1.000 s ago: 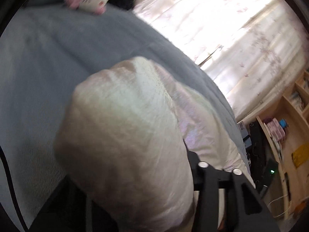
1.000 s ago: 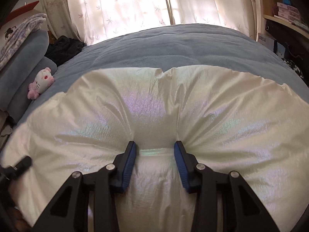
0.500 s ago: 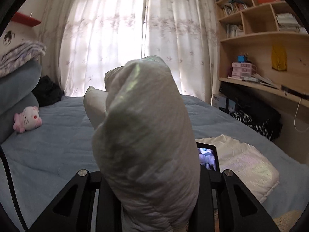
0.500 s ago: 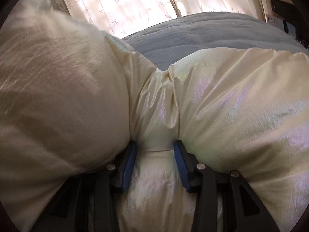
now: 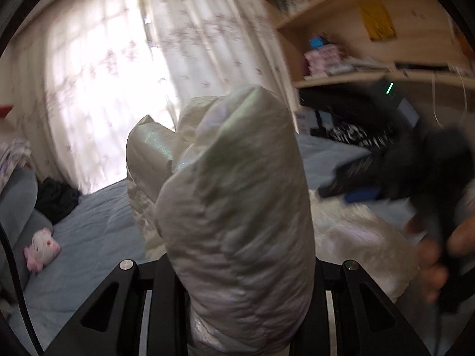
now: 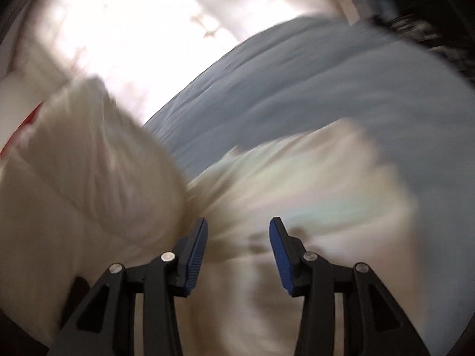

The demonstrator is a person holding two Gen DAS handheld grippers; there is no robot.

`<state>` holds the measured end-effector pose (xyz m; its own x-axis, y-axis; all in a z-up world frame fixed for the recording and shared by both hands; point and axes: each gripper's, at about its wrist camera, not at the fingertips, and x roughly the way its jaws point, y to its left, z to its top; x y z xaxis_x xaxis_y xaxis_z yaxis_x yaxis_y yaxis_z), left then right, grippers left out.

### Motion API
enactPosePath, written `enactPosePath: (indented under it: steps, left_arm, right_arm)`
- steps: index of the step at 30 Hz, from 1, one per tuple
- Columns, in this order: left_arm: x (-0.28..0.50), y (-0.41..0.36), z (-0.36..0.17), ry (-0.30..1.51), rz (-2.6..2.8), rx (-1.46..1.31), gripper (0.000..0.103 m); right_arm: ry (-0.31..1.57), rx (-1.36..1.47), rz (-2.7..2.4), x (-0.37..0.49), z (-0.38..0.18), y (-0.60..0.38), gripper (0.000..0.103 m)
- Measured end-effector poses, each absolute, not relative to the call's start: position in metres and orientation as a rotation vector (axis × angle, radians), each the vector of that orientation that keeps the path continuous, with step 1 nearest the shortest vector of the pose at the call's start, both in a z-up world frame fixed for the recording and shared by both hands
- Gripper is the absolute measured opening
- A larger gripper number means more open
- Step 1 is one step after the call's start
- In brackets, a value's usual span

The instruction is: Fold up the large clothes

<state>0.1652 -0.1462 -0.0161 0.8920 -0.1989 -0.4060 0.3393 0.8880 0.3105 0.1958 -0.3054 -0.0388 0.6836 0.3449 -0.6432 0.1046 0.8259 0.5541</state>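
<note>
**Puffy jacket bunched in the left gripper, right gripper let go**

Clamped in the left gripper [image 5: 242, 270]: a thick wad of the white down jacket [image 5: 237, 192], standing up tall between the jaws, which closed in further on it just now. Rest of the garment lying on the blue quilt [image 5: 98, 231] of the bed, low and to the right.

Right gripper [image 6: 239, 237] standing apart, having just been opening; blue pads clear of the cloth, nothing pinched between them, jacket blurred beyond.

Likely light for its bulk, soft and springy, with a slick, shimmery shell. Prone to slipping from a shallow pinch and to puffing back out of any fold. Best taken deep, at a hem, seam or shoulder edge, with enough padding gathered to fill the jaws. Worth pressing each fold flat.

From the left wrist only: the right gripper from outside, hovering above the jacket in a person's hand [image 5: 439, 255], plus a pink plush toy [image 5: 41, 249] and wooden shelves [image 5: 371, 26]. From the right wrist only: the open gap between its own pads, and how much jacket spreads beneath.
</note>
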Motion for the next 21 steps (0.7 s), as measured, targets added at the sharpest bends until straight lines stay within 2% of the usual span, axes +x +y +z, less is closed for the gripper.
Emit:
enactPosePath:
  steps: [6, 9, 12, 15, 17, 18, 20, 21]
  left_arm:
    - [0.171, -0.244, -0.074, 0.472, -0.387, 0.692, 0.031]
    - [0.163, -0.277, -0.114, 0.434, -0.382, 0.872, 0.037]
    - [0.159, -0.285, -0.123, 0.417, -0.391, 0.927, 0.038]
    - [0.16, -0.28, -0.116, 0.44, -0.435, 0.908, 0.047]
    - [0.156, -0.278, -0.109, 0.446, -0.485, 0.904, 0.064]
    - [0.154, -0.278, -0.106, 0.446, -0.507, 0.909, 0.067]
    - [0.153, -0.278, -0.098, 0.457, -0.55, 0.914, 0.077]
    - [0.151, -0.277, -0.094, 0.469, -0.575, 0.903, 0.078]
  right_arm:
    - [0.678, 0.781, -0.158, 0.106, -0.044, -0.417, 0.045]
    - [0.694, 0.797, -0.223, 0.099, -0.055, -0.426, 0.045]
    - [0.751, 0.808, -0.23, 0.098, -0.076, -0.428, 0.045]
    - [0.775, 0.815, -0.203, 0.094, -0.084, -0.425, 0.045]
    - [0.774, 0.806, -0.18, 0.097, -0.082, -0.425, 0.045]
    - [0.77, 0.799, -0.167, 0.096, -0.078, -0.424, 0.045]
    - [0.759, 0.792, -0.141, 0.102, -0.075, -0.424, 0.051]
    - [0.754, 0.786, -0.131, 0.1, -0.07, -0.42, 0.057]
